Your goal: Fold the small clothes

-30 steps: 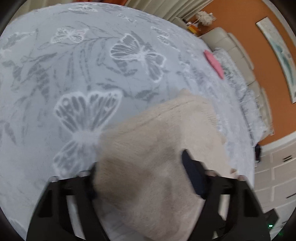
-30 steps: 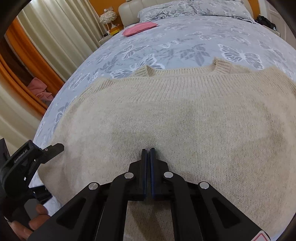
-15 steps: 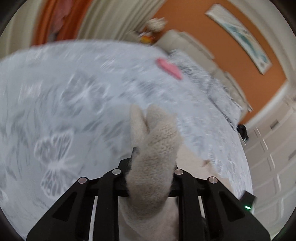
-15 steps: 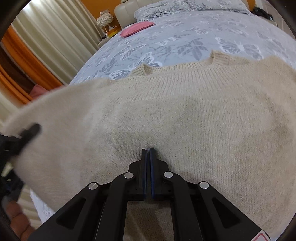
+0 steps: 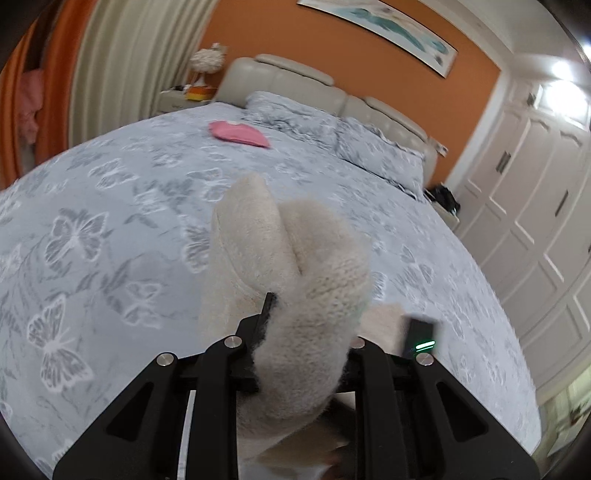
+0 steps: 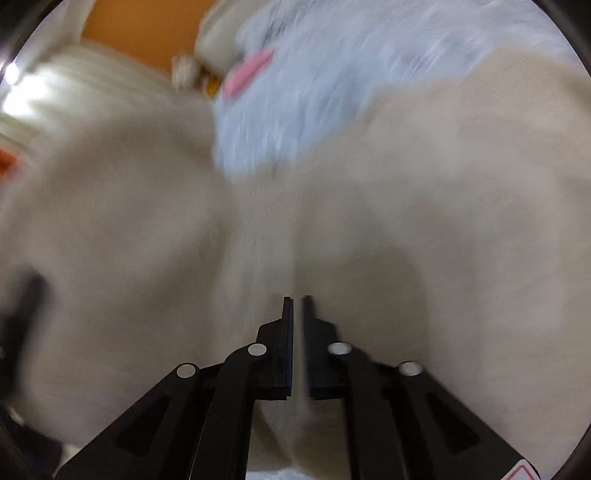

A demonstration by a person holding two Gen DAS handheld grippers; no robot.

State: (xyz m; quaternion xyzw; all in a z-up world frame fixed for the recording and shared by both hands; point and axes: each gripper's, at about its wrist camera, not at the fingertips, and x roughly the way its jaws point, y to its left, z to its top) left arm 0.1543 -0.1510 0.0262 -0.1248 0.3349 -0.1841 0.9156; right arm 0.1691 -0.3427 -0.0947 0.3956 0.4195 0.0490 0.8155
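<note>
Your left claw (image 5: 295, 332) is clamped on a bunched beige sweater (image 5: 288, 266); your right claw (image 6: 297, 347) pinches its fabric. Bed (image 5: 110, 221) is open ahead, pink item (image 5: 238, 133) near the pillows (image 5: 332, 136).

You've got a bedroom here with orange walls (image 5: 332, 55) and a long teal painting (image 5: 380, 33) hung over a padded beige headboard (image 5: 291, 79). The bed's grey butterfly-print cover (image 5: 110, 229) fills most of the left wrist view. Pale curtains (image 5: 122, 62) hang on your left, white panelled wardrobe doors (image 5: 535, 206) on the right, and a bright ceiling light (image 5: 561, 70) glows above them.
</note>
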